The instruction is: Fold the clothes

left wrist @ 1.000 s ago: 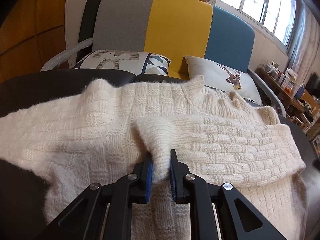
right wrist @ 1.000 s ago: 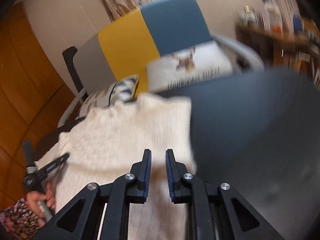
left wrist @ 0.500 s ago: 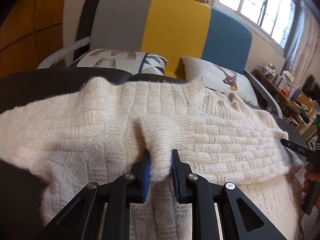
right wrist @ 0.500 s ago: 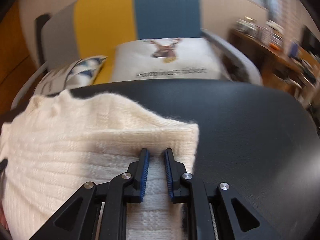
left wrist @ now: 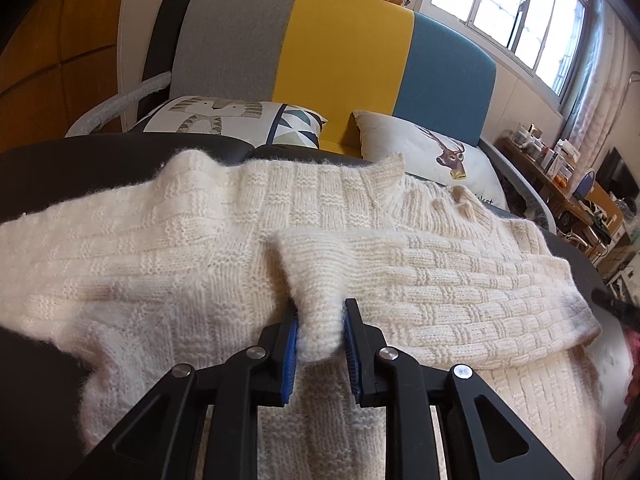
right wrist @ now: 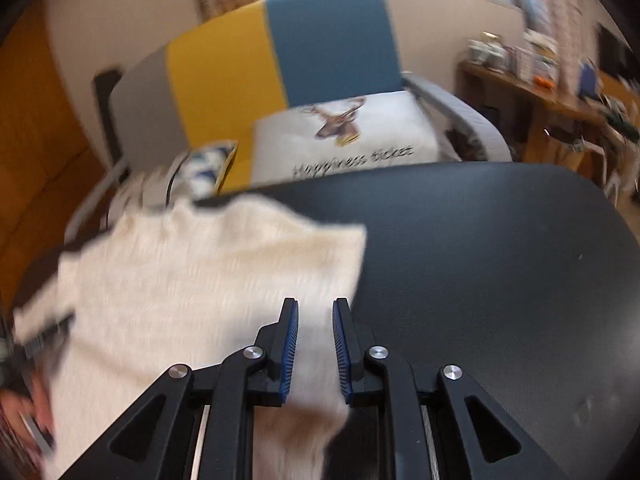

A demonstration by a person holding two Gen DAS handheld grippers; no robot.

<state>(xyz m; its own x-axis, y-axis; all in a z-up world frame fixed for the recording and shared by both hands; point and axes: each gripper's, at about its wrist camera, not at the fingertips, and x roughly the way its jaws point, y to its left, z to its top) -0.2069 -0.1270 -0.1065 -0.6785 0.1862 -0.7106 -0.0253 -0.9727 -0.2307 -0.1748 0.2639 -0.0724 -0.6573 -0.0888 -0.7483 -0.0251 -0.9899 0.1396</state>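
A cream knitted sweater (left wrist: 180, 248) lies spread on a black table (left wrist: 80, 160), with one sleeve (left wrist: 460, 292) folded across its body. My left gripper (left wrist: 320, 320) is shut on that sleeve's cuff (left wrist: 316, 304), which fills the narrow gap between the blue pads. The right wrist view is blurred by motion. There my right gripper (right wrist: 315, 320) hovers over the sweater's right edge (right wrist: 200, 280). Its jaws are opening, with a slim gap and fabric only below them, not pinched.
Behind the table (right wrist: 480, 260) stands a grey, yellow and blue sofa (left wrist: 344, 60) with a cat cushion (left wrist: 208, 120) and a deer cushion (left wrist: 432, 156). A cluttered wooden shelf (left wrist: 560, 176) runs along the right wall. A hand (right wrist: 36, 400) shows at the lower left.
The left gripper stayed put while its jaws eased slightly around the cuff. The right gripper swung and sank toward the sweater's right edge, its gap a little wider.
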